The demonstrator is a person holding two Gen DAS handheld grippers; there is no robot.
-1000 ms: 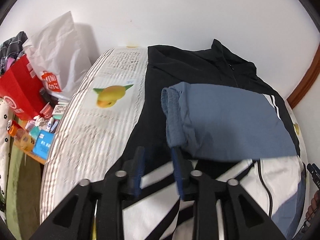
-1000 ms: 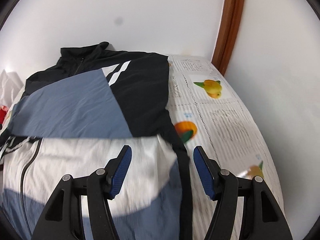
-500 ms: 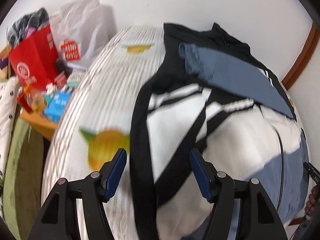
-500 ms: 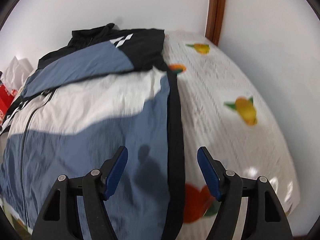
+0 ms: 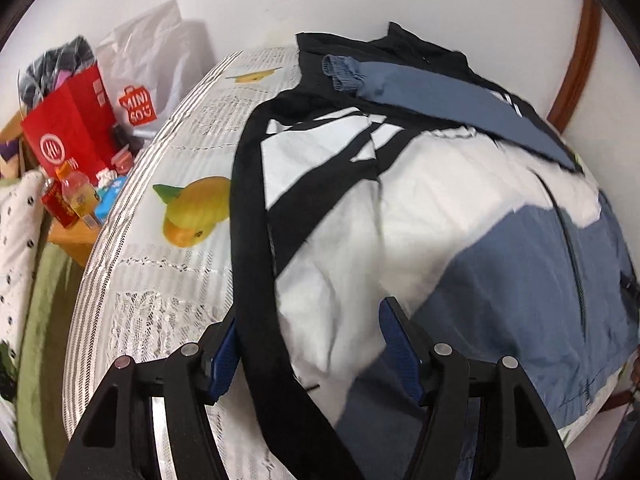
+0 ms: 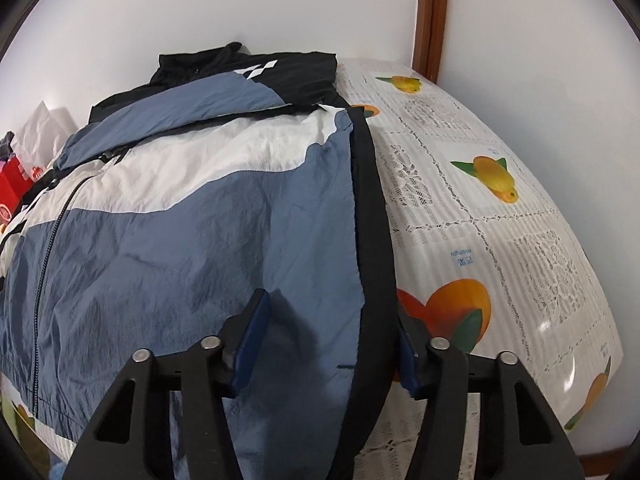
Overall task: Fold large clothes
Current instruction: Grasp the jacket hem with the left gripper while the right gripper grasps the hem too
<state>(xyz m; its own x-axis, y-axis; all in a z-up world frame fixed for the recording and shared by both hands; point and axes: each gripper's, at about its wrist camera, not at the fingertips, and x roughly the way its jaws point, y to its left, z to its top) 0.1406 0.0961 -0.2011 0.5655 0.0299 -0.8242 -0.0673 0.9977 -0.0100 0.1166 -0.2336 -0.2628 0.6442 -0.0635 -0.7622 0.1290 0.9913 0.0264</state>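
now the jacket [image 5: 400,208] lies flat on the bed [image 6: 500,216], sleeves folded across its chest; both grippers have drawn back from the chest to the hem corners; left gripper [image 5: 312,354] fingers apart astride the black edge; right gripper [image 6: 330,344] fingers closing around its side trim, ready for the next fold.

Left hand-held gripper [image 5: 308,354]: was over folded sleeve [image 5: 440,92] near collar, now down at jacket [image 5: 420,216] lower left edge; jaws wider than second ago, straddling black side band, not pressing. Right hand-held gripper [image 6: 330,338]: pulled back from chest to lower right edge; jaws closing around band.
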